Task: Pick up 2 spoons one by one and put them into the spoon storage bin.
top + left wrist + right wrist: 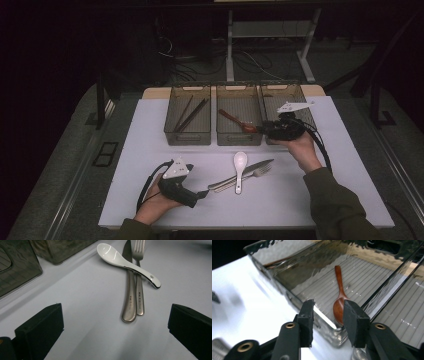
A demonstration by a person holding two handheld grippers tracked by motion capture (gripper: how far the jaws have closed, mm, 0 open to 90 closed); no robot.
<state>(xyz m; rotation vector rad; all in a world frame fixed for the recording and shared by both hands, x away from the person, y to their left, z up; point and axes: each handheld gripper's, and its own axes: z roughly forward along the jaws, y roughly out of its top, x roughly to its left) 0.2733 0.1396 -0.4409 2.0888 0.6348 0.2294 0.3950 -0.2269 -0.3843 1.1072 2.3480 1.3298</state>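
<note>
A white ceramic spoon [240, 165] [125, 261] lies across a steel knife [246, 171] [129, 290] and a fork [260, 171] [139, 285] on the white table top. My left gripper [202, 193] [115, 315] rests low on the table just short of the knife and fork handles, open, with nothing between its jaws. A brown wooden spoon [237, 120] [339, 302] lies in the middle bin [239, 137]. My right gripper [261, 130] [329, 307] hovers at that bin's front right corner, open and empty, its jaws above the spoon's bowl.
Three dark see-through bins stand in a row at the back. The left bin [187, 136] holds dark chopsticks [190, 115]. The right bin [280, 92] sits partly under my right hand. Bare white table top [300, 200] lies in front.
</note>
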